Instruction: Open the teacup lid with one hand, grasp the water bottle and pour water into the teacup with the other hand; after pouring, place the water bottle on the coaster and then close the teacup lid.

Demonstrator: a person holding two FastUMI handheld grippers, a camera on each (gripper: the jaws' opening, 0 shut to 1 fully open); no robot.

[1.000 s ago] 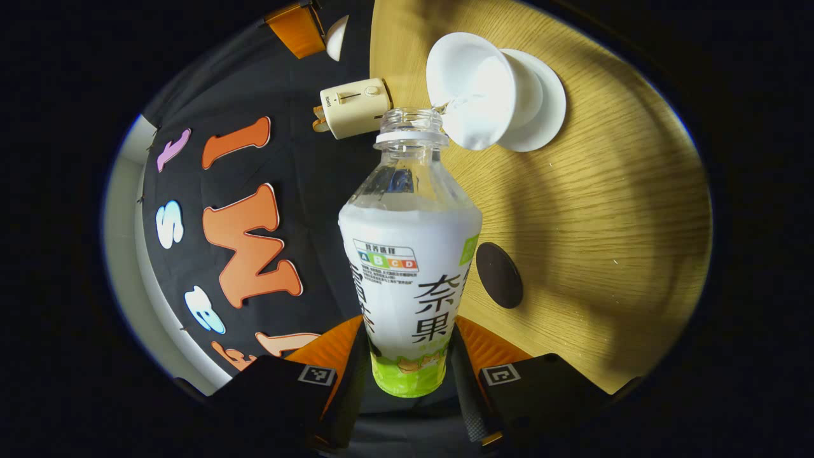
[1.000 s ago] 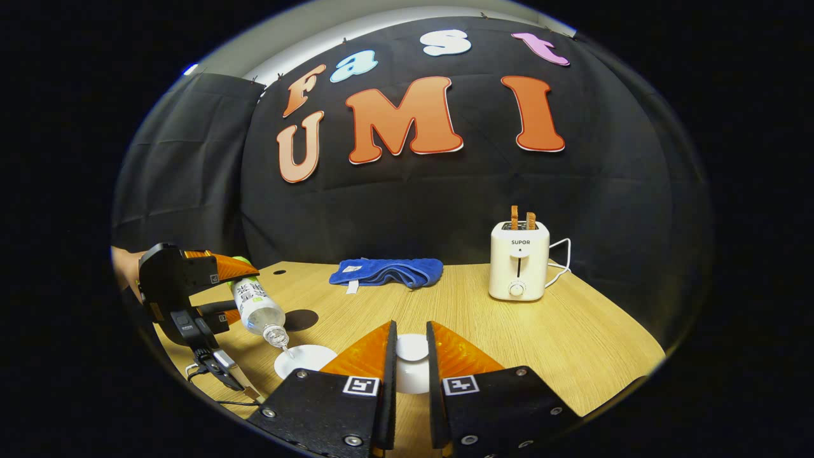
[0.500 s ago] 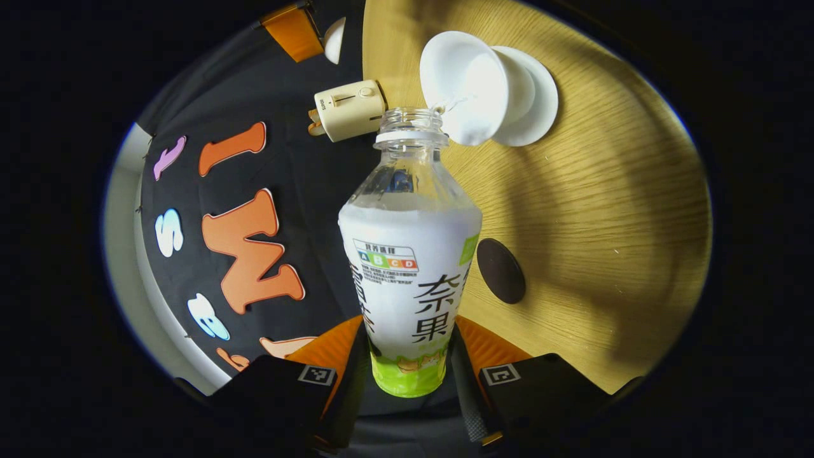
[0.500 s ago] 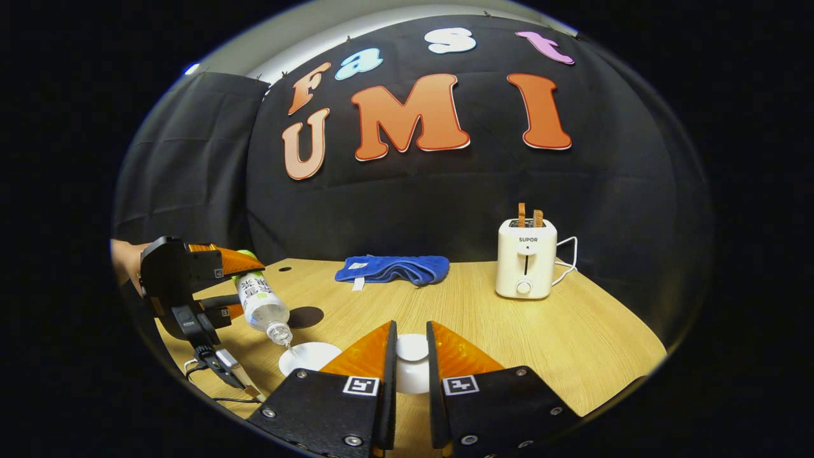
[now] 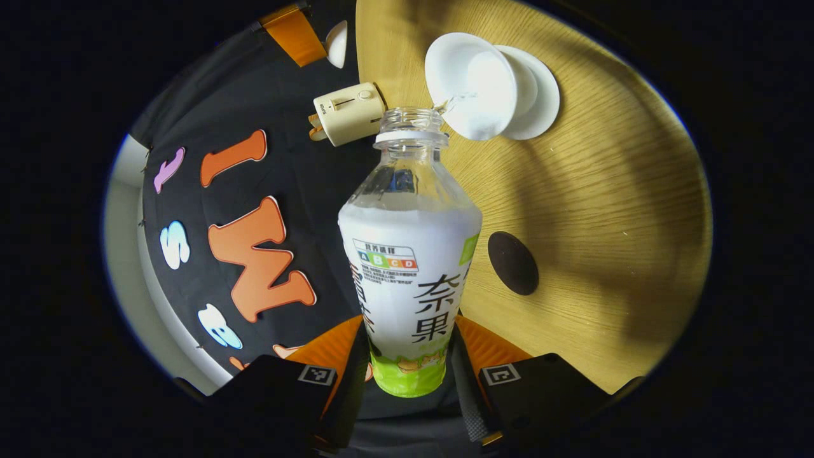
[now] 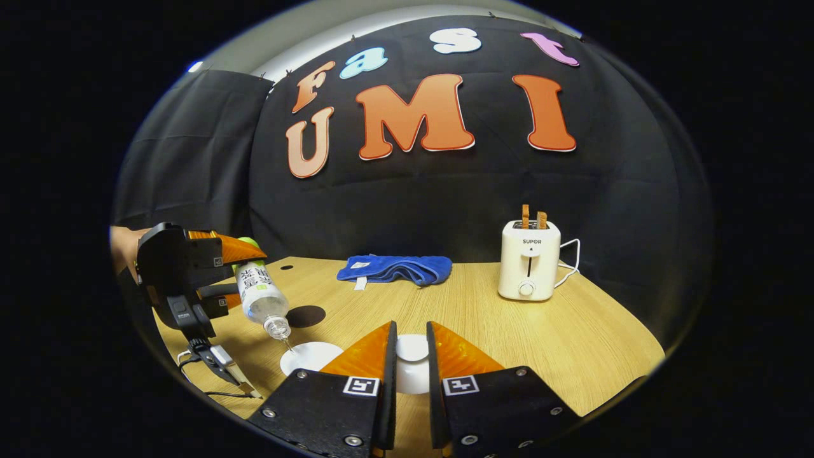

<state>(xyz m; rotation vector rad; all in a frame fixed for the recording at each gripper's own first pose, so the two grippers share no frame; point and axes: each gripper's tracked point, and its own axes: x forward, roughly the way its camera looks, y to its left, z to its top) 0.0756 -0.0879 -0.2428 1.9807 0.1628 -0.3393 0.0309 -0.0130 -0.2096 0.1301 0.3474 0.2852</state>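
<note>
Over the teacup, left gripper jaws clamp the tilted water bottle; right gripper jaws hold the lid.

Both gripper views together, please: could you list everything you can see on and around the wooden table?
Clear plastic water bottle: one, white and green label, uncapped, tilted, mouth at the teacup's rim.
White ceramic teacup: one, open, on its saucer.
White round saucer: one, under the teacup.
White teacup lid: one, between the right gripper's fingers.
Dark round coaster: one, bare, on the table beside the bottle.
Cream toaster: one, two brown slices up, far right of table.
Blue folded towel: one, at the table's back edge.
Light wooden table: one.
Left gripper: shut on the bottle.
Right gripper: holding the lid.
Hand: behind the left gripper.
</note>
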